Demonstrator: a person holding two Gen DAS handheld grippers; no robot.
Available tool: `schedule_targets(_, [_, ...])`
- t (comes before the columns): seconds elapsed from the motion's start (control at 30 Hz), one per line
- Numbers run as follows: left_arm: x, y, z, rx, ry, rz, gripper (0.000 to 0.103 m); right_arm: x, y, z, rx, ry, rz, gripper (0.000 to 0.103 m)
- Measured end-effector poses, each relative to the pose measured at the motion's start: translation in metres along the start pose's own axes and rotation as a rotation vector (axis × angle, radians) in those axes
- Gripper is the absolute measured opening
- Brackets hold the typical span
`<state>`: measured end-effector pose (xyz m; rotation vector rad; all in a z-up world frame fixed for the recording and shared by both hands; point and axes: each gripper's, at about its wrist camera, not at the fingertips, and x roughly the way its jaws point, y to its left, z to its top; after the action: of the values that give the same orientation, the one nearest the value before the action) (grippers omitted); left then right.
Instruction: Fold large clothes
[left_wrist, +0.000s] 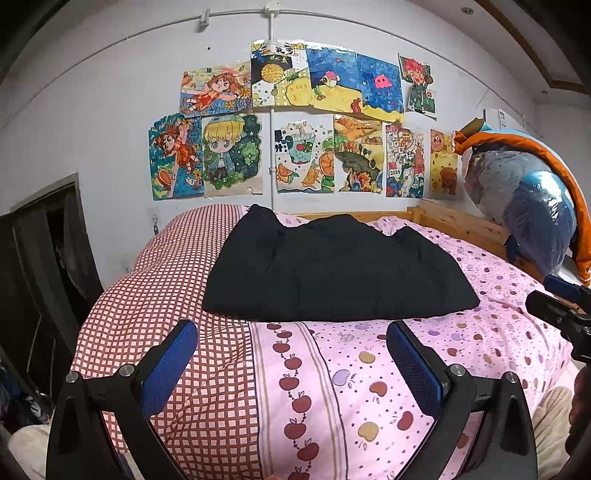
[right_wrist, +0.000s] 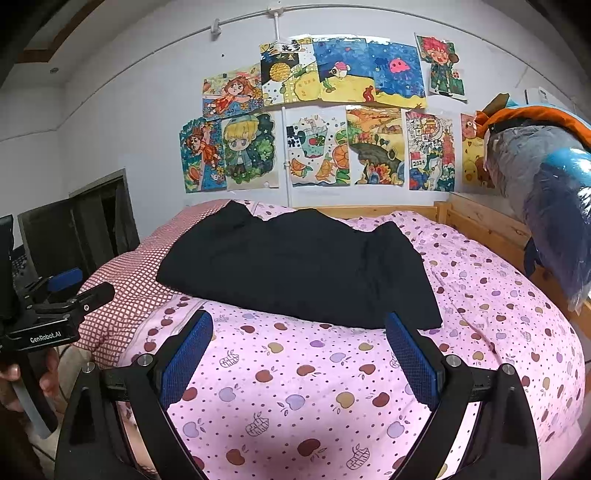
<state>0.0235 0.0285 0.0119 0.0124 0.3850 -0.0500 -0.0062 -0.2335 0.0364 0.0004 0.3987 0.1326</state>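
On pink apple-print bedcover (left_wrist: 369, 369) — folded black garment (left_wrist: 332, 273).
Left gripper (left_wrist: 291, 332) and right gripper (right_wrist: 299, 325) both spread wide, holding nothing — near garment, not touching.

The folded puffy coat (left_wrist: 332, 269) is all black. Under it, the soft bed cover (left_wrist: 369, 369) is pink with little red, purple and yellow apples; its 9 o'clock side has red and white checks. The gripper pads (left_wrist: 171, 363) are blue on black arms.
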Motion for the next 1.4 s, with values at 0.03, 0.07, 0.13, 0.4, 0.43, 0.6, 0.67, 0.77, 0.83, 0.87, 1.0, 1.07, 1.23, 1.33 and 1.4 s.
schedule_targets(0.03, [0.001,-0.001,-0.002,0.006,-0.007,0.003,0.103,0.002,0.001,-0.003,-0.009,0.001,-0.006,0.092])
schedule_targets(0.07, [0.003,-0.002,-0.004,0.013,-0.013,0.006,0.103,0.004,0.003,-0.006,-0.017,0.003,-0.011,0.092])
schedule_targets(0.13, [0.007,-0.004,-0.008,0.024,-0.014,0.008,0.103,0.007,0.005,-0.009,-0.028,0.012,-0.016,0.092])
schedule_targets(0.4, [0.018,-0.007,-0.013,0.044,0.012,0.001,0.103,0.022,0.000,-0.017,-0.012,0.054,-0.016,0.092])
schedule_targets(0.43, [0.019,-0.007,-0.014,0.047,0.016,0.002,0.103,0.023,-0.001,-0.018,-0.011,0.058,-0.017,0.092])
schedule_targets(0.6, [0.022,-0.007,-0.015,0.051,0.025,-0.004,0.103,0.027,-0.003,-0.020,-0.009,0.066,-0.015,0.092])
schedule_targets(0.67, [0.022,-0.007,-0.016,0.052,0.024,-0.004,0.103,0.028,-0.003,-0.020,-0.011,0.068,-0.015,0.092])
schedule_targets(0.77, [0.022,-0.007,-0.016,0.055,0.022,-0.003,0.103,0.029,-0.003,-0.020,-0.012,0.068,-0.014,0.092])
schedule_targets(0.83, [0.021,-0.007,-0.016,0.055,0.021,-0.004,0.103,0.029,-0.003,-0.019,-0.012,0.068,-0.014,0.092])
schedule_targets(0.87, [0.021,-0.007,-0.016,0.055,0.020,-0.004,0.103,0.029,-0.004,-0.020,-0.013,0.067,-0.013,0.092])
schedule_targets(1.0, [0.020,-0.008,-0.015,0.059,0.014,-0.004,0.103,0.029,-0.004,-0.020,-0.015,0.066,-0.015,0.092])
schedule_targets(1.07, [0.019,-0.008,-0.016,0.062,0.009,-0.002,0.103,0.028,-0.004,-0.020,-0.015,0.064,-0.014,0.092])
schedule_targets(1.23, [0.018,-0.008,-0.015,0.066,0.004,-0.002,0.103,0.027,-0.003,-0.019,-0.015,0.061,-0.013,0.092])
schedule_targets(1.33, [0.018,-0.008,-0.015,0.065,0.004,-0.001,0.103,0.026,-0.003,-0.017,-0.018,0.058,-0.013,0.092])
schedule_targets(1.4, [0.019,-0.008,-0.015,0.067,0.005,0.000,0.103,0.025,-0.002,-0.017,-0.021,0.056,-0.013,0.092])
